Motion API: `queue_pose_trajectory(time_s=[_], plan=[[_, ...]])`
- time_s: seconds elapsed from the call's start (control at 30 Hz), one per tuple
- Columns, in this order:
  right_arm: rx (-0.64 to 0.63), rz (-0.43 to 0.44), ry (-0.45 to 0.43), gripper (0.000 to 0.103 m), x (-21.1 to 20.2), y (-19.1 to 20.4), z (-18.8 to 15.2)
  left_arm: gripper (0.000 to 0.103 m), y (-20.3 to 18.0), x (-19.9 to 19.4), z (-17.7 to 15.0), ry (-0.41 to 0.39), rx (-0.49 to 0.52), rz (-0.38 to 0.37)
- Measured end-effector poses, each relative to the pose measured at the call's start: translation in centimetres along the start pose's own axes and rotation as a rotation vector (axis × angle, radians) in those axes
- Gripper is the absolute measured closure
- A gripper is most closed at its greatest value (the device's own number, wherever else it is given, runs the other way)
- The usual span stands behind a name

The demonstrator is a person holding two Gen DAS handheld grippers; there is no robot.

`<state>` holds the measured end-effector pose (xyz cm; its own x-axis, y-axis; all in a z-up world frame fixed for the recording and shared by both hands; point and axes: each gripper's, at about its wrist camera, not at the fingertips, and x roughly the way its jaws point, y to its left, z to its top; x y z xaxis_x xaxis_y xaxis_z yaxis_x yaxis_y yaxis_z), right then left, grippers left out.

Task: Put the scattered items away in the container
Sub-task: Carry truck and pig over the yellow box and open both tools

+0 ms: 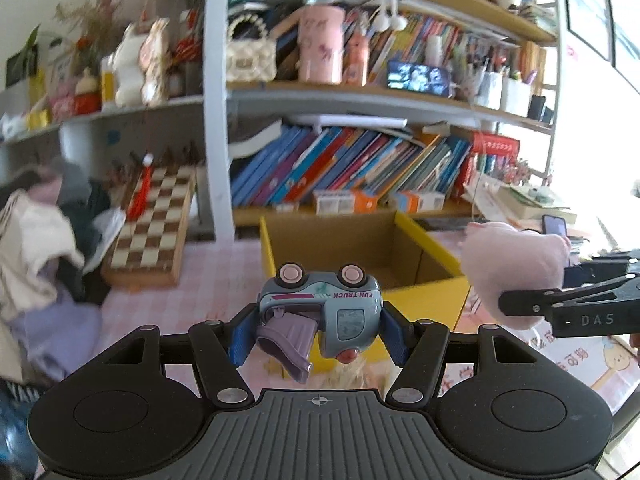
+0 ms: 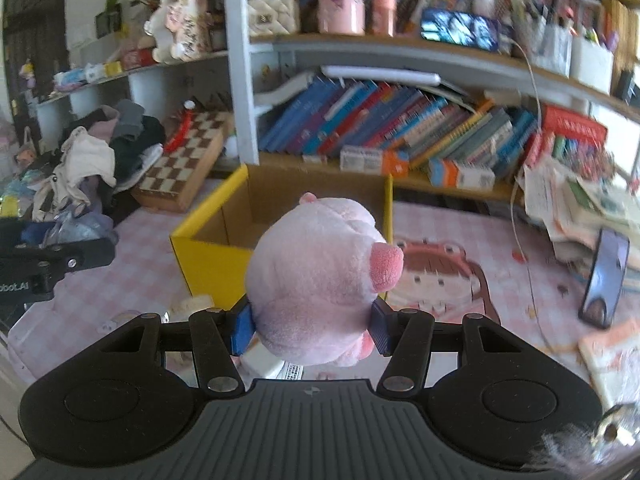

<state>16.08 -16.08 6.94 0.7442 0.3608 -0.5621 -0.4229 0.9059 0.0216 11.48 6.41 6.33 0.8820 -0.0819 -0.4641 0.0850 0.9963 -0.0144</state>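
The clothes heap [image 1: 44,248] at far left is blurred, and so are the book spines on the shelf. The left tongs [image 1: 319,330] are clamped on the upside-down toy truck [image 1: 324,312] (wheels up), which hides the near wall of the yellow box [image 1: 424,240] on the bench [image 1: 208,280]. The right tongs [image 2: 313,326] grip the pink plush [image 2: 316,276], which masks the box interior.

A blue toy truck [image 1: 320,316] is clamped upside down between blue fingers [image 1: 240,340]; a pink plush pig [image 2: 316,276] is squeezed between fingers [image 2: 242,330], the yellow box [image 2: 208,256] beyond.
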Motion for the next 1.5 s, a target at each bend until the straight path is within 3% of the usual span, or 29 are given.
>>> queue_pose_trajectory(time_s=[0.33, 0.63, 1.0, 1.5], plan=[[-0.059, 0.027, -0.031, 0.05, 2.1, -0.2, 3.7, 0.04, -1.2, 2.7, 3.0, -0.035, 0.078, -0.036], [-0.093, 0.059, -0.021, 0.05, 5.8, -1.4, 6.2, 0.04, -1.5, 6.8, 5.2, -0.002, 0.124, -0.039], [-0.129, 0.096, 0.028, 0.05, 12.6, -3.9, 8.8, 0.04, -1.6, 13.7, 6.4, 0.112, 0.183, -0.016], [-0.401, 0.218, 0.274, 0.049, 23.4, -4.2, 8.8, 0.04, -1.3, 23.2, 5.2, 0.347, 0.294, -0.065]])
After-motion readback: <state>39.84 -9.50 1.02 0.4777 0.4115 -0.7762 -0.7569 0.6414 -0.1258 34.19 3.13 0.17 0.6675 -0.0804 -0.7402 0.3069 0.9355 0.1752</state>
